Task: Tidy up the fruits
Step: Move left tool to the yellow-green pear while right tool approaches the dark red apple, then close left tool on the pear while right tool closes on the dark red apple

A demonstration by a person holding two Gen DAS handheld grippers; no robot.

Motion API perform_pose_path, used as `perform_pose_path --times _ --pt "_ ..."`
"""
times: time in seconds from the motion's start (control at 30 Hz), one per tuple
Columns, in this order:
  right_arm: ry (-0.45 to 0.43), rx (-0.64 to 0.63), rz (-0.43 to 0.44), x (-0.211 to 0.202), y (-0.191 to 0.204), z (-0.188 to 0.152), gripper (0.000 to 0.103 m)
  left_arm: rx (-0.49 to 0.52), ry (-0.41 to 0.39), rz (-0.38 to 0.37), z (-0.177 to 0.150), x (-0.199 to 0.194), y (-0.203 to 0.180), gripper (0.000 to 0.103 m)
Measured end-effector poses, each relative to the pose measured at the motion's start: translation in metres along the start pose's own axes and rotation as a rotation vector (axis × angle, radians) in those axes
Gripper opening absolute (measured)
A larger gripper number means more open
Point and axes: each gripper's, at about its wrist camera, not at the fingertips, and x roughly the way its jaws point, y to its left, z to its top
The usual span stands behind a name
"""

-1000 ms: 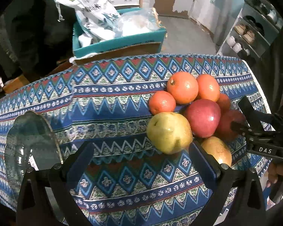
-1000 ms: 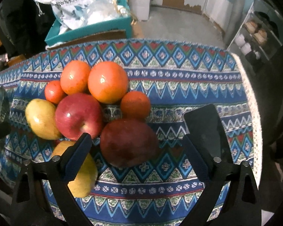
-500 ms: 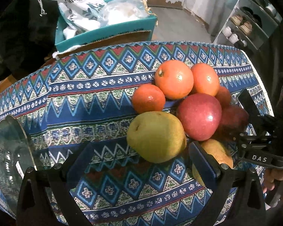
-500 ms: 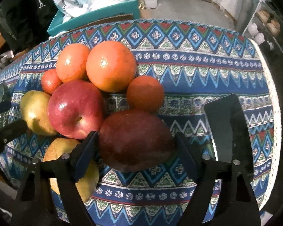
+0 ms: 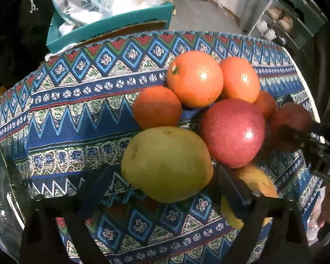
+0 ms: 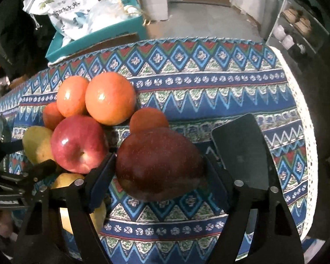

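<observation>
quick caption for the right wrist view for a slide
Right gripper closed around a dark red apple beside a pile of oranges, apples and pears on a patterned tablecloth.

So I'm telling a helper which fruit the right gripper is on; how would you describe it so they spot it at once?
On the patterned tablecloth, find the fruit pile. At its right edge, just in front of a small orange, lies the dark red pear, between the right gripper's fingers. It is the darkest fruit there, maroon and egg-shaped.

The second yellow pear (image 5: pixel 256 181) lies mostly hidden behind a left gripper (image 5: pixel 162 189) finger and the red apple (image 5: pixel 233 132)
</observation>
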Motion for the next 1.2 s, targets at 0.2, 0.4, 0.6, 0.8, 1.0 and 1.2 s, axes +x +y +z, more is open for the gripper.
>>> perform_pose_path --times 0.2,0.4,0.6,0.8,1.0,1.2 --pt "-0.001 -0.001 0.010 -0.002 0.000 -0.001 0.079 -0.022 0.025 -0.036 -0.004 0.012 0.000 0.086" --pt "-0.001 -0.007 0.008 -0.001 0.001 -0.004 0.079 -0.024 0.030 -0.039 -0.001 0.014 -0.003 0.085" --pt "-0.003 -0.009 0.003 -0.002 -0.001 -0.005 0.079 -0.032 0.038 -0.054 0.007 0.014 -0.001 0.084" --pt "-0.003 -0.024 0.001 -0.002 0.003 -0.005 0.079 -0.048 0.027 -0.082 0.008 0.011 0.005 0.078" --pt "-0.044 -0.040 -0.015 -0.010 0.009 -0.004 0.079 -0.080 -0.001 -0.073 -0.003 0.003 0.010 0.077" --pt "-0.096 -0.046 -0.024 -0.024 0.013 -0.001 0.079 -0.082 -0.059 -0.060 -0.010 -0.020 0.018 0.076"
